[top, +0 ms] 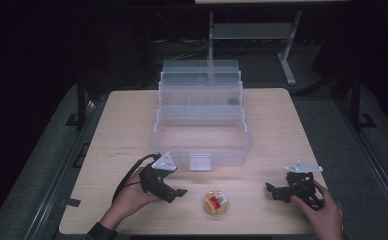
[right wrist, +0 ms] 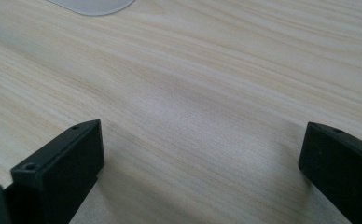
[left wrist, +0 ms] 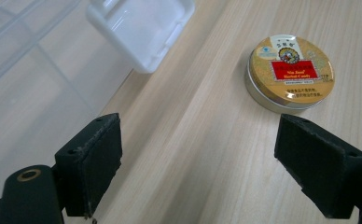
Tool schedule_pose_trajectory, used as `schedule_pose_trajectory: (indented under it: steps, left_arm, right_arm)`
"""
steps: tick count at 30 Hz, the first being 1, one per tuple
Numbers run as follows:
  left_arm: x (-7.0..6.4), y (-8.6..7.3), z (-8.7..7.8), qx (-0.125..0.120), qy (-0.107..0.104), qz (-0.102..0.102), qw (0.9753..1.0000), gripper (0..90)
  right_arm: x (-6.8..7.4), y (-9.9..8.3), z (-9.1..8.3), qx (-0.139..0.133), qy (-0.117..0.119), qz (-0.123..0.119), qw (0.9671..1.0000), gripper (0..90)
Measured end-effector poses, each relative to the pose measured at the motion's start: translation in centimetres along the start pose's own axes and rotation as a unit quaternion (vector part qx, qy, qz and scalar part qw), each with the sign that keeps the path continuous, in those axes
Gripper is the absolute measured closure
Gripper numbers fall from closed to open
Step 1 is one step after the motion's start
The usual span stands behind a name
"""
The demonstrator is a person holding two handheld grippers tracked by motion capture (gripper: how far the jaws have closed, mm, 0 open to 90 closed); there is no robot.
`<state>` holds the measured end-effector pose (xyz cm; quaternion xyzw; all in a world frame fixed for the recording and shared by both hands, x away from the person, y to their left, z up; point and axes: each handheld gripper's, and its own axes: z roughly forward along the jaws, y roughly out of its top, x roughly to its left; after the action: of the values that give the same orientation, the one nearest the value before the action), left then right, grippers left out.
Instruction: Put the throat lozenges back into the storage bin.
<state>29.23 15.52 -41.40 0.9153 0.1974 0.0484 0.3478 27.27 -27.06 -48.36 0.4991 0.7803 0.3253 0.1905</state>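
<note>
— Where is the round tin (top: 216, 203)?

— Low in the high view, just below centre, flat on the wooden worktop (top: 117, 140) between the two hands. Its gold lid with a red label faces up. In the left gripper view it sits at the upper right, beyond the jaws and touching neither.

— And the left tool (top: 174, 194)?

— Lower left of the high view, held in the left hand (top: 132, 197), jaws spread wide with nothing between them, aimed toward the tin.

— The right tool (top: 274, 192)?

— Lower right, in the right hand (top: 319, 212), jaws also wide apart over bare wood.

— Anything else?

— A clear plastic storage box (top: 200, 120), stepped open, stands at mid-frame behind the tin, its front latch (top: 200, 161) facing the person.
</note>
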Motion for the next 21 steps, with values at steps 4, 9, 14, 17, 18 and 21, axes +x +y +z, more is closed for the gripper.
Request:
schedule_pose_trajectory:
  steps: [4,9,14,17,18,21]
  left_arm:
    - [-0.2,0.2,0.3,-0.001,-0.003,0.000,1.0000,14.3]
    - [-0.5,0.8,0.7,0.002,-0.010,0.007,0.9999,14.3]
    - [-0.7,1.1,1.0,0.007,-0.014,0.014,0.9998,14.3]
    - [-0.9,1.4,1.2,0.007,-0.017,0.015,0.9997,14.3]
    - [-1.0,1.4,1.3,0.009,-0.019,0.017,0.9996,14.3]
    - [-1.2,1.8,1.6,0.012,-0.024,0.019,0.9995,14.3]
  right_arm:
    - [0.0,0.0,0.0,0.000,0.000,0.000,1.0000,0.0]
    - [0.0,0.0,0.0,0.000,0.000,0.000,1.0000,0.0]
    - [0.0,0.0,0.0,0.000,0.000,0.000,1.0000,0.0]
    - [0.0,0.0,0.0,0.000,0.000,0.000,1.0000,0.0]
    - [0.0,0.0,0.0,0.000,0.000,0.000,1.0000,0.0]
    - [0.0,0.0,0.0,0.000,0.000,0.000,1.0000,0.0]
